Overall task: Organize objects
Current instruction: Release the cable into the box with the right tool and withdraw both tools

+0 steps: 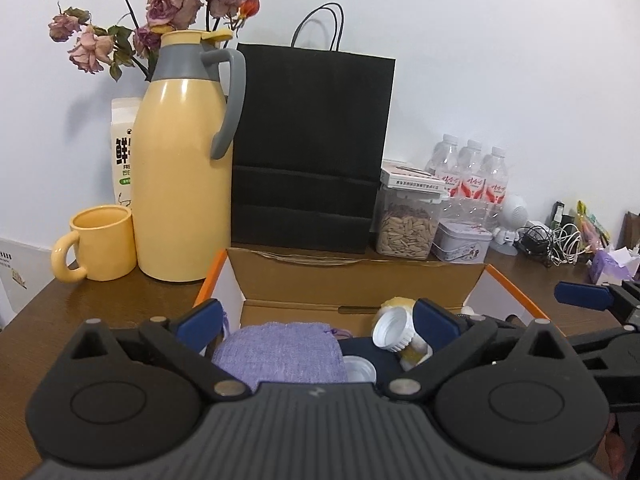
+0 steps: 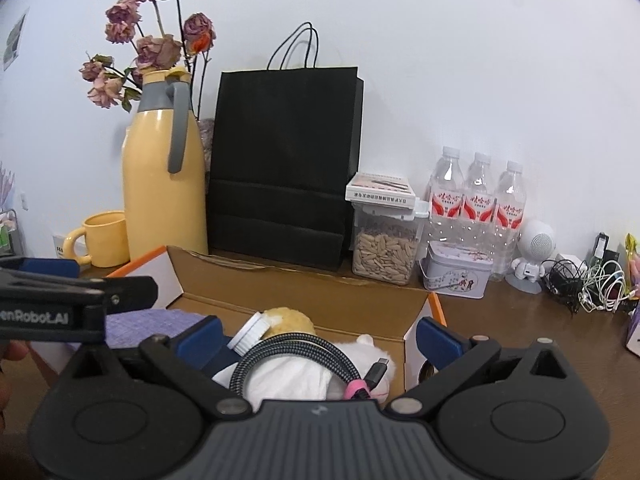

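My left hand-held gripper (image 1: 316, 322) hangs over the open cardboard box (image 1: 360, 280) on the tabletop (image 1: 120, 300), its blue pads spread as wide as they go, nothing pinched between them. It tilts a little downward toward the box. Just below it lies a folded lavender cloth (image 1: 280, 352), flat in the box at about 6 o'clock from the box's back flap. At 3 o'clock of the cloth a small yellow bottle (image 1: 412, 354) lies on its side, its long axis running from 5 o'clock to 11 o'clock, with its ribbed white cap (image 1: 390, 332) turned toward me. A second white cap (image 1: 358, 368) sits beside the cloth.

My right hand-held gripper (image 2: 320, 334) is also spread, empty, angled down over the same box's right half. Under it I see a coiled braided cable (image 2: 280, 354) bound with a pink tie (image 2: 354, 390), its USB plug pointing toward 1 o'clock, resting on a white plush toy (image 2: 368, 346). In the right wrist view the other gripper's arm reads "enRobot.AI".

Behind the box, from 10 to 2 o'clock, stand a yellow mug (image 1: 102, 242), a yellow thermos jug (image 1: 184, 160) with a grey handle, a black paper bag (image 1: 312, 140), a clear canister of seeds (image 1: 406, 228), a printed tin (image 1: 462, 242) and three water bottles (image 1: 472, 176) with red labels. A milk carton (image 1: 124, 148) behind the jug shows "FRE".
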`<state>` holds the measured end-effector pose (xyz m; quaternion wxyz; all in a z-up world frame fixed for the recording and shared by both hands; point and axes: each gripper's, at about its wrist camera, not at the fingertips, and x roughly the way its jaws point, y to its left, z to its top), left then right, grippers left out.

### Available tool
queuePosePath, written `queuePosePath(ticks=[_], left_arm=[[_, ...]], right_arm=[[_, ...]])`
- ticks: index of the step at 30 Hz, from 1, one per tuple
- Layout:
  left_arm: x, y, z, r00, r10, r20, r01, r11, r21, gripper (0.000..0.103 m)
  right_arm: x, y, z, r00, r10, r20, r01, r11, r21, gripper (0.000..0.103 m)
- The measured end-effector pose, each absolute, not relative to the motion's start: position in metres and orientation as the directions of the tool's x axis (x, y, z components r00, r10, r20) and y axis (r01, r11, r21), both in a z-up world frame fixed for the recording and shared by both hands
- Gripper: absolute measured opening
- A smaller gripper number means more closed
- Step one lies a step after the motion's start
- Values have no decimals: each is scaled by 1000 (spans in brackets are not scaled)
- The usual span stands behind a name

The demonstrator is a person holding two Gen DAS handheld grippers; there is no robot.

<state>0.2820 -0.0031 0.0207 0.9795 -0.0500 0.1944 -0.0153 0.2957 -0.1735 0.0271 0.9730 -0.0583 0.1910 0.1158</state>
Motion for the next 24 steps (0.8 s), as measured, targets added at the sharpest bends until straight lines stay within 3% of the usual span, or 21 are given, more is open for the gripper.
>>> queuePosePath(ticks=[13,24], left_arm=[[218,8,35,927,-77,-366,44,994,-97,103],[161,22,28,904,-23,-428,-2,998,-57,103]], right_arm=[[244,-186,33,909,190,-370,-234,969,-78,103],[183,-212,18,885,175,-432,-221,973,-59,103]])
